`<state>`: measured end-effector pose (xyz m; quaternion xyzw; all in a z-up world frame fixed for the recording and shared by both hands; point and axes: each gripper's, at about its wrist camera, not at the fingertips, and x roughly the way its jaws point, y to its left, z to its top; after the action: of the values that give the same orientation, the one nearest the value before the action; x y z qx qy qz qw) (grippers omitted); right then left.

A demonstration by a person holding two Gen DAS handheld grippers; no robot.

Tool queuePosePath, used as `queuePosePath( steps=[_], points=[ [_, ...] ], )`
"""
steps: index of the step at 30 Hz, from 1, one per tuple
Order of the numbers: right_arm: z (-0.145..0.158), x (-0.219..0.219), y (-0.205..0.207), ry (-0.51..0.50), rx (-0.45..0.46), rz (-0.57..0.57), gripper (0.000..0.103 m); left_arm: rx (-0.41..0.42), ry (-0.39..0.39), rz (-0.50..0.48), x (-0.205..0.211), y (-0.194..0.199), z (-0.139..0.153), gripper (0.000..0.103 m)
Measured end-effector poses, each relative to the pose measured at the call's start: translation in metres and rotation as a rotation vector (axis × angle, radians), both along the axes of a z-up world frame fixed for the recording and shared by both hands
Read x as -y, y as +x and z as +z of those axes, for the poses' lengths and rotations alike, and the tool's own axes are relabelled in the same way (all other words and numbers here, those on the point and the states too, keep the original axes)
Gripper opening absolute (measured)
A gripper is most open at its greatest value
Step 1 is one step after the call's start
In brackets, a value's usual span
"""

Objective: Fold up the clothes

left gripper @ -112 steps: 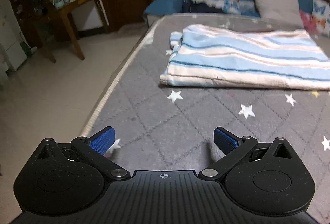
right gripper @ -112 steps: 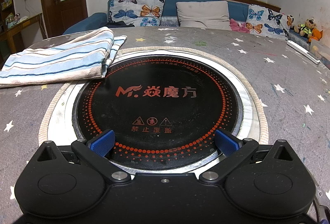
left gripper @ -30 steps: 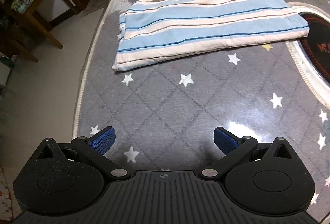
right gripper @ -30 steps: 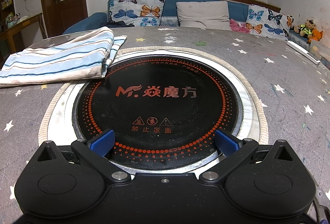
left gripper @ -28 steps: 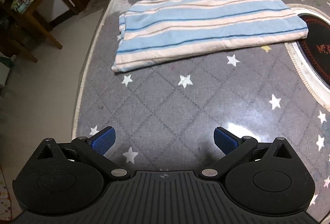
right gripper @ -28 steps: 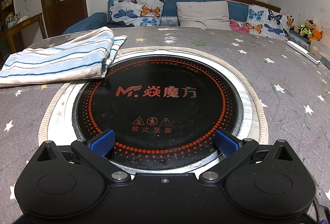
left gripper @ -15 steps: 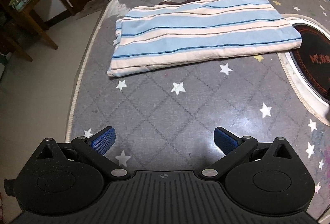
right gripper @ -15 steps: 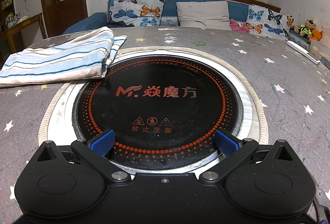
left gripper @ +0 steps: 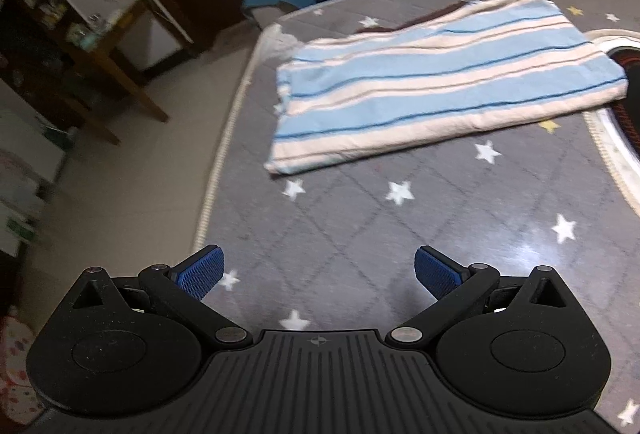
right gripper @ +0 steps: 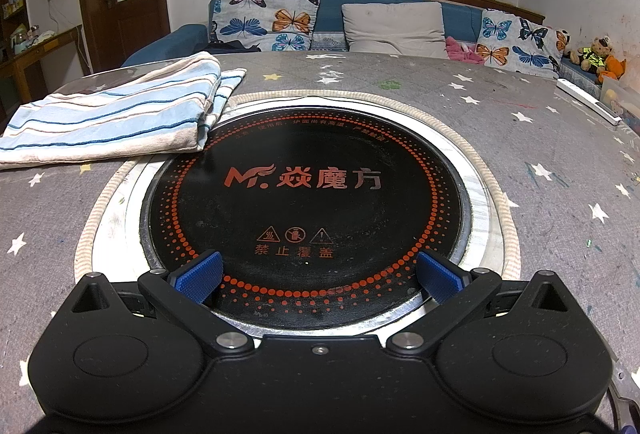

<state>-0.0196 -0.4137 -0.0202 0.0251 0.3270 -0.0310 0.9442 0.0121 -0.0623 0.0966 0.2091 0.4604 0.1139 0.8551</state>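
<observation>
A folded blue-and-cream striped garment (left gripper: 436, 90) lies flat on the grey star-print table cover (left gripper: 360, 234), ahead of my left gripper (left gripper: 318, 272). The left gripper is open and empty, held above the cover well short of the garment. In the right wrist view the garment (right gripper: 116, 114) lies at the far left, its corner touching the cooktop's rim. My right gripper (right gripper: 318, 274) is open and empty, low over the near edge of the round black induction cooktop (right gripper: 304, 194).
The table's left edge (left gripper: 224, 154) drops to a tiled floor. A wooden side table (left gripper: 108, 46) and a door stand beyond it. A blue sofa with butterfly cushions (right gripper: 276, 18) runs behind the table. Soft toys (right gripper: 600, 54) sit at the far right.
The left gripper has tilted and swung left, so the garment now sits further right in its view and more floor shows. The right gripper has not moved.
</observation>
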Motion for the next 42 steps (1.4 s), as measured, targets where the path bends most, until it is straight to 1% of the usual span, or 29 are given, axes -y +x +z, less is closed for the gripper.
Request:
queuePosePath(
  steps=[2, 6, 8, 9, 16, 24, 27, 29, 31, 33, 36, 42],
  points=[
    [0.0, 0.0, 0.0, 0.0, 0.0, 0.0, 0.103, 0.014, 0.031, 0.008, 0.0, 0.0, 0.001, 0.103],
    [0.0, 0.0, 0.0, 0.0, 0.0, 0.0, 0.103, 0.022, 0.061, 0.012, 0.001, 0.0, 0.002, 0.103],
    [0.0, 0.0, 0.0, 0.0, 0.0, 0.0, 0.103, 0.028, 0.111, 0.012, 0.003, 0.0, 0.0, 0.103],
    [0.0, 0.0, 0.0, 0.0, 0.0, 0.0, 0.103, 0.027, 0.116, 0.011, 0.004, 0.0, -0.001, 0.103],
    [0.0, 0.0, 0.0, 0.0, 0.0, 0.0, 0.103, 0.023, 0.125, 0.005, 0.005, 0.0, -0.002, 0.103],
    [0.0, 0.0, 0.0, 0.0, 0.0, 0.0, 0.103, 0.025, 0.089, 0.007, 0.001, 0.0, -0.004, 0.103],
    [0.0, 0.0, 0.0, 0.0, 0.0, 0.0, 0.103, 0.03, 0.049, 0.002, -0.001, 0.0, -0.004, 0.103],
    [0.0, 0.0, 0.0, 0.0, 0.0, 0.0, 0.103, 0.026, -0.031, -0.005, -0.005, 0.0, -0.003, 0.103],
    [0.0, 0.0, 0.0, 0.0, 0.0, 0.0, 0.103, 0.054, -0.1, -0.024, -0.009, -0.002, 0.0, 0.103],
    [0.0, 0.0, 0.0, 0.0, 0.0, 0.0, 0.103, 0.086, -0.147, -0.034, -0.013, -0.003, 0.001, 0.103],
    [0.0, 0.0, 0.0, 0.0, 0.0, 0.0, 0.103, 0.135, -0.185, -0.041, -0.018, -0.006, 0.001, 0.103],
    [0.0, 0.0, 0.0, 0.0, 0.0, 0.0, 0.103, 0.267, -0.248, -0.075, -0.029, -0.018, 0.001, 0.103]
  ],
)
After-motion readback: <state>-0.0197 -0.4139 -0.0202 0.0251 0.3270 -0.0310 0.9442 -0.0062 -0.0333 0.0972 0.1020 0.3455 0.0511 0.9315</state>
